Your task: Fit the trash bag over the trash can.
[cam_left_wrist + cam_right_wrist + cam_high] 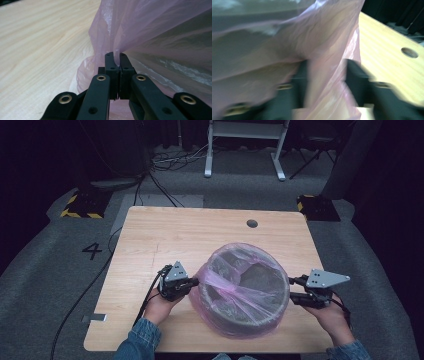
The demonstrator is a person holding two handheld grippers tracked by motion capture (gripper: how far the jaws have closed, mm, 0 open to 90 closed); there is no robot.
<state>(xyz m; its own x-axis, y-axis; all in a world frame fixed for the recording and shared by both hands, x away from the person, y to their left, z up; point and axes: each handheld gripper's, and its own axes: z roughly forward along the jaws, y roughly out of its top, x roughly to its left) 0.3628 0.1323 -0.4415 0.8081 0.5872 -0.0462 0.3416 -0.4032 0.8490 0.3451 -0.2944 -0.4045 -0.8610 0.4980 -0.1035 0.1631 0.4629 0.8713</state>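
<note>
A: Where does the bag sit from each claw?

B: Take the bin (250, 295) as the mark. It stands on the near half of the counter (165, 230), between the hands, with the pink bag (235, 270) draped over its rim. The left claw (192, 282) is at the bin's left side, its jaws pressed together on a fold of the film (115, 53).

A: And the right?

B: The right claw (291, 289) is just off the bin's right side. Its own view is blurred, but the jaws look parted, with a hanging pleat of bag (324, 75) between them and not yet pinched. That pleat runs up and down, so the right hand is the one to close on it.

A: Farther out?

B: Beyond the bin there's bare pale wood with a cable hole (252, 223), then grey carpet and a white frame (245, 140) in a dark room.
</note>
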